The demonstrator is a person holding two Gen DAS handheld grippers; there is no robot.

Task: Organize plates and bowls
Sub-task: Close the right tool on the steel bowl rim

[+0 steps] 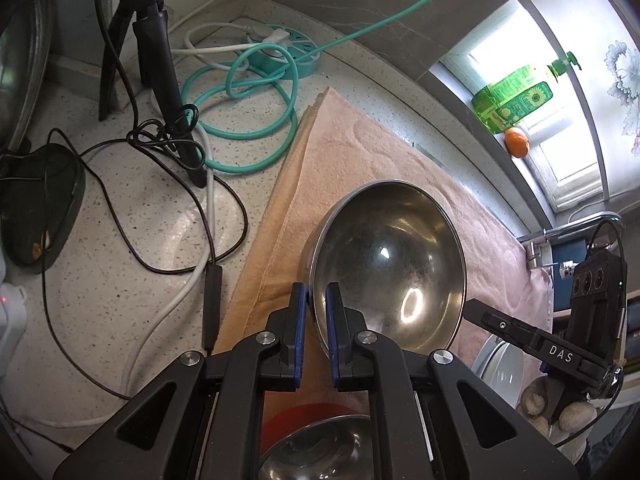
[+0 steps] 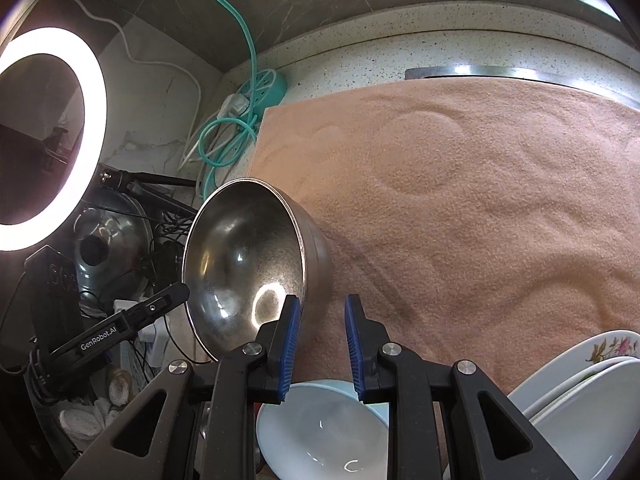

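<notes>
My left jaws (image 1: 316, 322) are clamped on the near rim of the steel bowl (image 1: 388, 264), which hangs tilted over the towel (image 1: 360, 140) on the table. My right jaws (image 2: 320, 344) stand part open, gripping nothing. The bowl looks light, stiff and slick; a thin-rim pinch could let it swivel. The white bowl (image 2: 320, 432) below looks breakable.

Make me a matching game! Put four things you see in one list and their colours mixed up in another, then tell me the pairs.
Things:
1. bowl held by the left gripper
2. towel
3. coiled cable
4. bottle on the window sill

Colours:
A. teal
B. bright green
C. shiny silver
D. peach-pink

Pairs: 1-C, 2-D, 3-A, 4-B
</notes>
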